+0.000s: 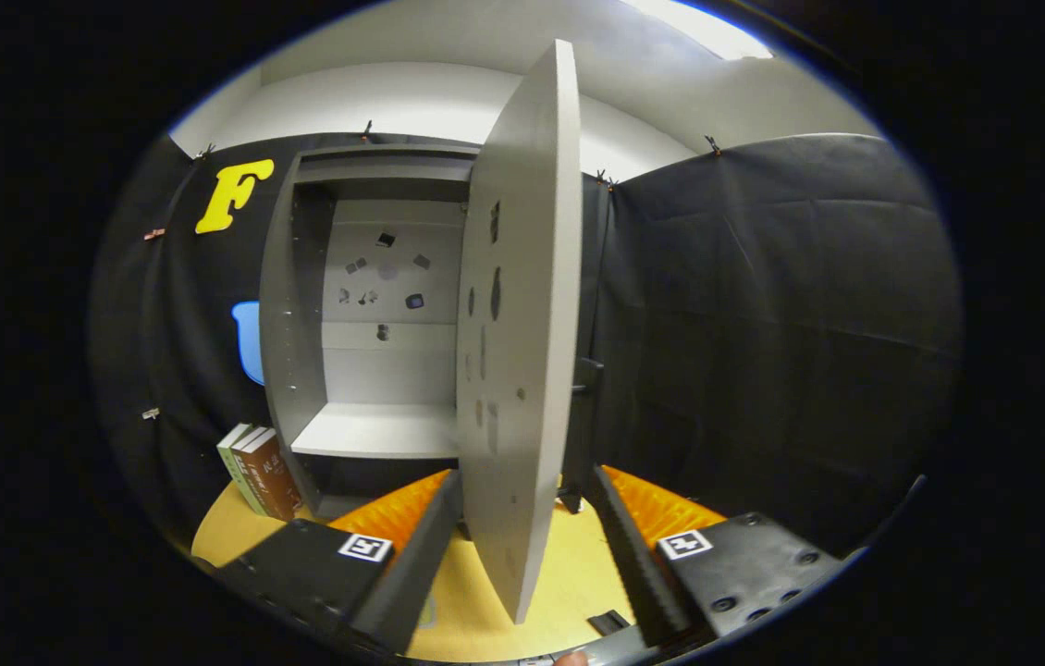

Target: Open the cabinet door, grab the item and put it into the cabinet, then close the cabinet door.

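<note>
A tall grey cabinet (293,305) stands against the booth wall, and its door (522,277) is swung wide toward me, edge-on. A dark handle (585,375) shows on the door's outer face. Inside, a pale shelf (379,430) is bare, and small dark marks dot the back panel. Several books (259,472) stand upright on the table just left of the cabinet's foot. My gripper (522,481) is open, its fingers spread to either side of the door's lower edge. The left finger (430,527) is on the inner side and the right finger (620,527) on the outer side. Neither visibly presses on the door.
The yellow wooden table (569,573) runs under the door and the fingers. Black cloth walls close in behind the cabinet and along the right. A small dark piece (608,622) lies on the table near the right finger's base.
</note>
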